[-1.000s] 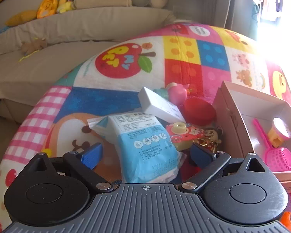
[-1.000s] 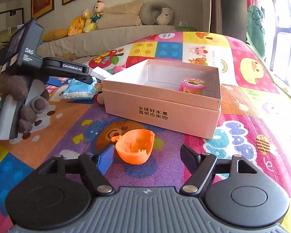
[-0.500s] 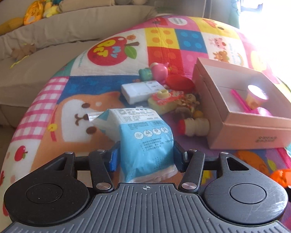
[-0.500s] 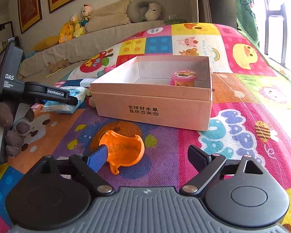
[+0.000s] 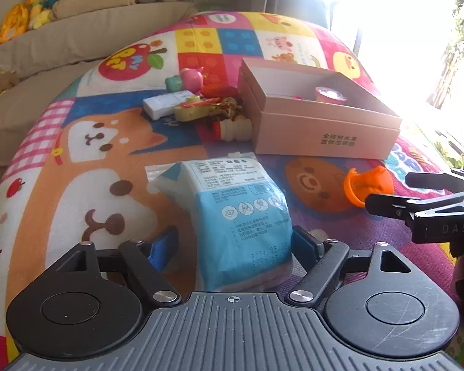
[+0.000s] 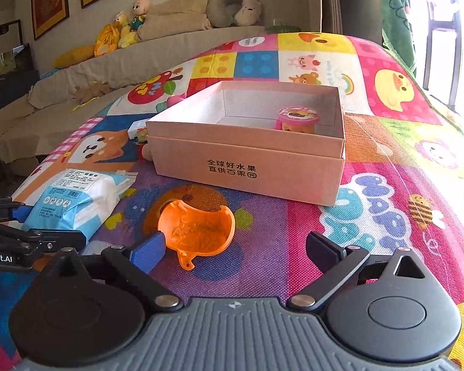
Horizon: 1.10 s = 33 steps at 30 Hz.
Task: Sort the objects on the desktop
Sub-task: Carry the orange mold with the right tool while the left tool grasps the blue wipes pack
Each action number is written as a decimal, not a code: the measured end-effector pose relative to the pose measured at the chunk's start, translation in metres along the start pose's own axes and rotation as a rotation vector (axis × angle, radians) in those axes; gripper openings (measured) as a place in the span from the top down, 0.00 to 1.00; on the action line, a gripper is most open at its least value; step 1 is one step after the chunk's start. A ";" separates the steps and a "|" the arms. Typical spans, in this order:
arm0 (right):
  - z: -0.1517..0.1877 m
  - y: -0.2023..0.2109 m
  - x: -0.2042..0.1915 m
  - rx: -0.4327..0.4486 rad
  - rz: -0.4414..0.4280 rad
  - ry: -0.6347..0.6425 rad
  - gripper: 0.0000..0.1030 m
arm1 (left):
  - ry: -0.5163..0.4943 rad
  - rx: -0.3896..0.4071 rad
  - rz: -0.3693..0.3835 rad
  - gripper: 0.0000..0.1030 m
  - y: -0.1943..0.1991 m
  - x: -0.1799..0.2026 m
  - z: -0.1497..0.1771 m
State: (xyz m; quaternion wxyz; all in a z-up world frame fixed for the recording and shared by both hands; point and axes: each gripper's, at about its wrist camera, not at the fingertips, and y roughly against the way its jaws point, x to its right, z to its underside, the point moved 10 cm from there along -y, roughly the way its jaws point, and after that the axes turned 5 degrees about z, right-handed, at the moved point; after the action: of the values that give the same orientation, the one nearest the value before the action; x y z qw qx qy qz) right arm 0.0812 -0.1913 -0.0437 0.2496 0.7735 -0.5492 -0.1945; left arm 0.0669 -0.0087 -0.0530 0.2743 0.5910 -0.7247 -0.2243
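Note:
A blue and white tissue pack [image 5: 238,216] lies on the play mat between the fingers of my left gripper [image 5: 235,244]. The jaws stand a little apart from its sides, open. The pack also shows in the right wrist view [image 6: 74,198]. An orange toy scoop [image 6: 198,232] lies on the mat just ahead of my right gripper [image 6: 241,247], which is open and empty. The scoop also shows in the left wrist view [image 5: 368,184]. A pink cardboard box [image 6: 247,167] stands beyond, holding a pink cup [image 6: 297,120].
A cluster of small toys [image 5: 207,105] and a white box [image 5: 167,103] lie left of the pink box [image 5: 321,133]. A sofa with plush toys [image 6: 130,31] runs along the back. The mat's edge falls away at the left. Bright window at right.
My left gripper carried the tissue pack away from the toy cluster toward the front of the mat, then opened and let it rest there. My right gripper edged closer to the orange scoop.

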 end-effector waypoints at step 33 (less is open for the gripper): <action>0.019 0.011 -0.035 -0.042 -0.011 0.131 0.44 | -0.036 -0.020 -0.114 0.00 -0.006 -0.016 0.006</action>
State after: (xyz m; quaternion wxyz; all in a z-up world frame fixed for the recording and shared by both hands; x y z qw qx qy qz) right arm 0.0512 -0.1647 -0.0514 0.3002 0.7820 -0.5233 -0.1564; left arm 0.0692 0.0056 -0.0635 0.2542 0.6243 -0.6924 -0.2573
